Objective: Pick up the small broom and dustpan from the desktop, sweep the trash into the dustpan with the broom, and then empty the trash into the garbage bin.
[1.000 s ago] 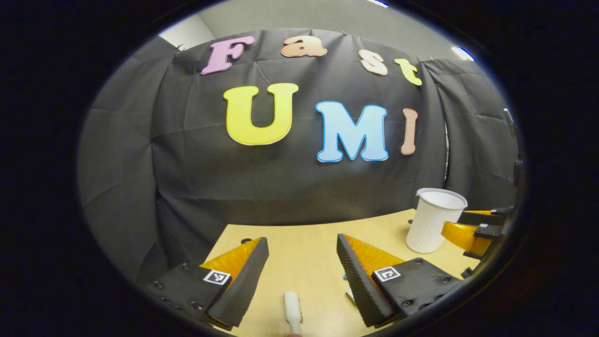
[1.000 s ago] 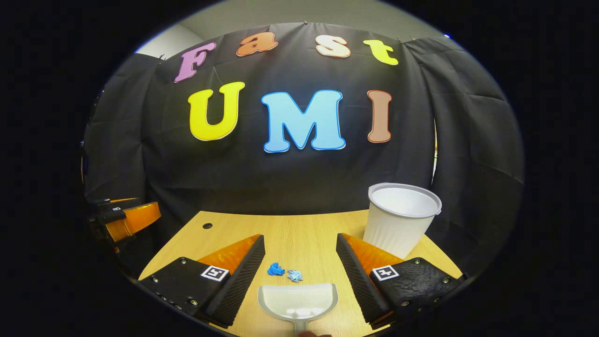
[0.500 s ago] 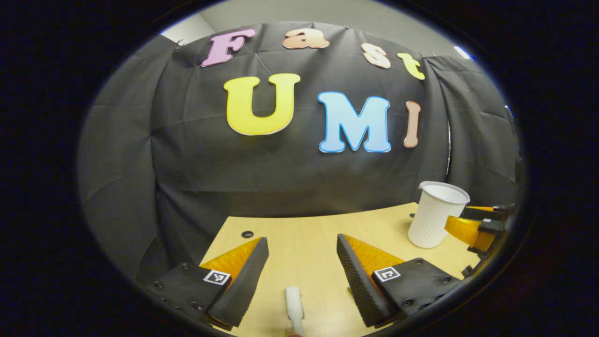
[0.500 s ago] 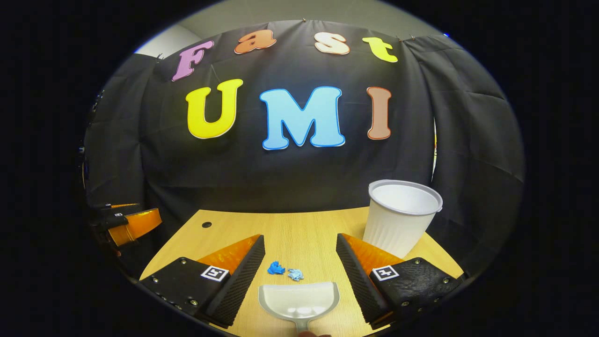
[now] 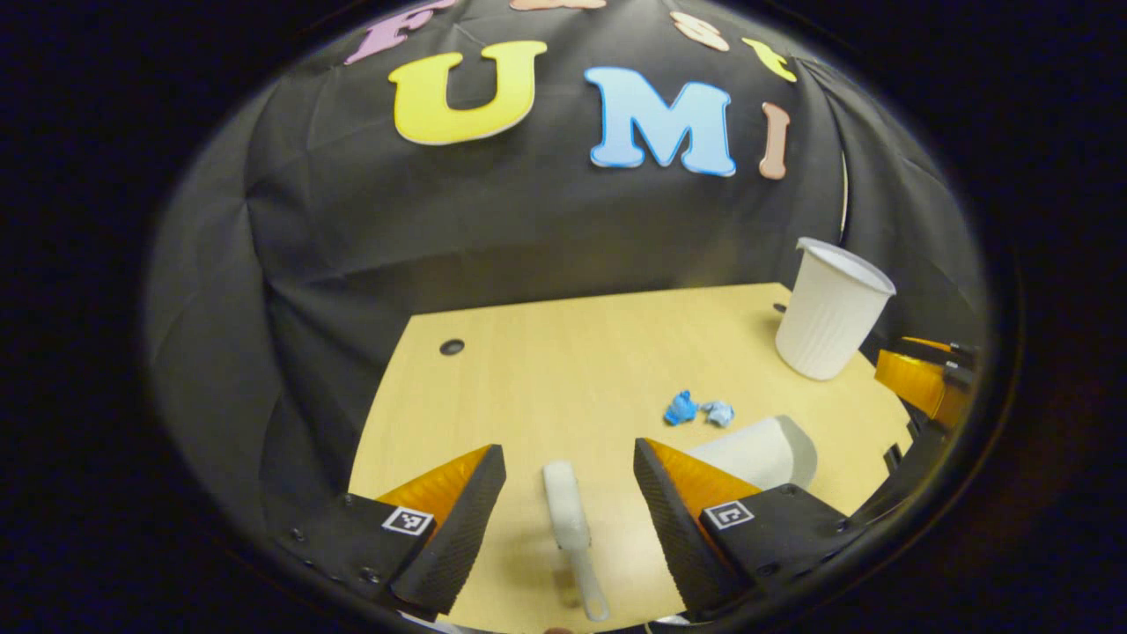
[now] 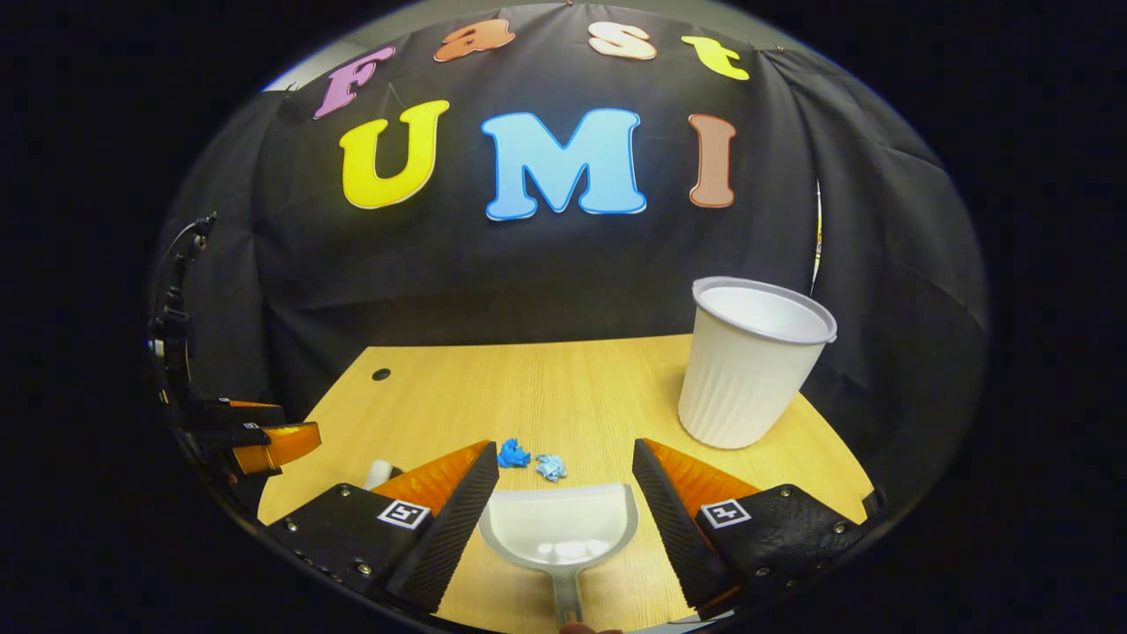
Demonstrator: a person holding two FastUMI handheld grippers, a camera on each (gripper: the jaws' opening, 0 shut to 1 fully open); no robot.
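1. In the left gripper view, a light wooden desktop (image 5: 546,370) sits in front of the black cloth wall. A small round dark hole (image 5: 452,347) is near the far left corner of the desktop.
2. The left gripper (image 5: 570,471) hangs over the desktop with its two fingers wide apart. They hold nothing.
3. A small white plastic broom (image 5: 570,528) lies flat on the desktop between those two fingers. No finger touches it. Its brush end points away and its thin handle points toward the camera.
4. To the right of the broom lie two little bits of crumpled paper trash, one dark blue (image 5: 679,409) and one pale blue (image 5: 718,412), side by side.
5. Just beside the trash is a white plastic dustpan (image 5: 757,451), partly hidden behind the right finger.
6. Farther right stands a tall white ribbed garbage bin (image 5: 829,308) shaped like a cup. It is upright and open at the top.
7. In the right gripper view, the right gripper (image 6: 565,484) also has its fingers wide apart and grips nothing.
8. The dustpan (image 6: 560,533) lies flat between these fingers with its handle toward the camera. The trash (image 6: 531,460) is just past its front edge, and the garbage bin (image 6: 748,361) stands at the right.
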